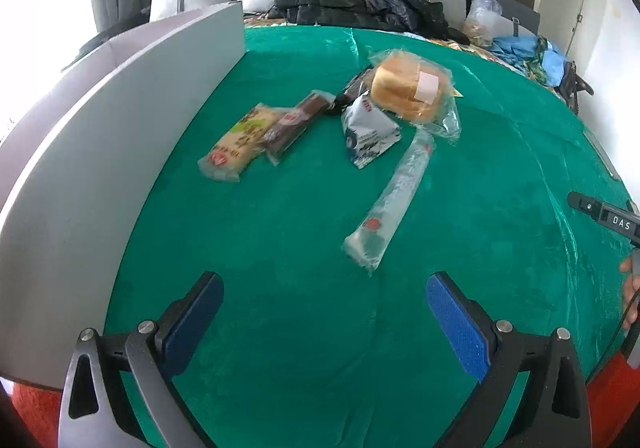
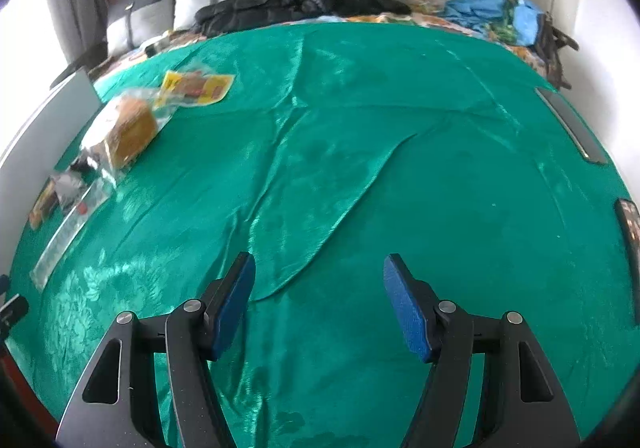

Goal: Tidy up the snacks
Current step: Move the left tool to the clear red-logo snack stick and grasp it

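Bare green cloth [image 1: 304, 232] lies open ahead of the left gripper [image 1: 324, 288], its jaws wide with nothing between; a grey panel [image 1: 120, 136] walls off the left side; further on, the snacks cluster: a long clear pack [image 1: 394, 196] nearest, then milk pouch [image 1: 368, 130], bread [image 1: 408, 88], brown bar [image 1: 296, 122], yellow pack [image 1: 238, 142]; ahead of the right gripper [image 2: 319, 280] only wrinkled cloth, snacks well off to its left.

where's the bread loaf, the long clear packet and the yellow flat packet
golden bread loaf in clear wrap [image 1: 404, 90], left wrist view, on the crust side
long clear plastic packet [image 1: 394, 194], left wrist view, mid-length
flat yellow packet [image 2: 198, 86], right wrist view, centre
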A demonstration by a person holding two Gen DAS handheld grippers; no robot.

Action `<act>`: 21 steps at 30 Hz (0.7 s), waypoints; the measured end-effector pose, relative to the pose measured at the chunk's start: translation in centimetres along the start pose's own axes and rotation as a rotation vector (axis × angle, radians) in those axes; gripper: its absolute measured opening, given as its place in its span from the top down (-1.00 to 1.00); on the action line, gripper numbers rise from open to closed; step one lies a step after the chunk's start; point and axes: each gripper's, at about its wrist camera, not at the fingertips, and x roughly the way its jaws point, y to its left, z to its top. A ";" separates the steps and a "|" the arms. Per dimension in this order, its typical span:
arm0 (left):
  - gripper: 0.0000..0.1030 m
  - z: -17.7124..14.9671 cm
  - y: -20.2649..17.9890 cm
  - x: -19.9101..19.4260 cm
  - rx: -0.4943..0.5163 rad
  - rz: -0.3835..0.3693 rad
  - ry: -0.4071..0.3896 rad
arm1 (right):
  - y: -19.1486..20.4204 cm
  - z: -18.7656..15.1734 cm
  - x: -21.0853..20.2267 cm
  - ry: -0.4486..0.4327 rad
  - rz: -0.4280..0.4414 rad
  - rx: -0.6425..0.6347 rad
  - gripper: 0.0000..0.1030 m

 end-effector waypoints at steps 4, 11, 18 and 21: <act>-0.95 -0.3 0.1 0.3 0.018 0.018 0.010 | 0.7 -0.3 0.4 0.013 0.001 -0.025 -0.36; -0.95 -0.8 0.5 1.1 0.004 0.013 0.044 | 1.3 -0.6 0.9 0.019 -0.014 -0.052 -0.39; -0.96 -1.3 0.3 1.7 0.034 0.037 0.056 | 1.7 -0.7 1.0 0.006 -0.019 -0.065 -0.51; -0.99 -1.3 0.3 1.8 0.036 0.035 0.053 | 1.6 -0.7 1.2 0.000 -0.023 -0.060 -0.58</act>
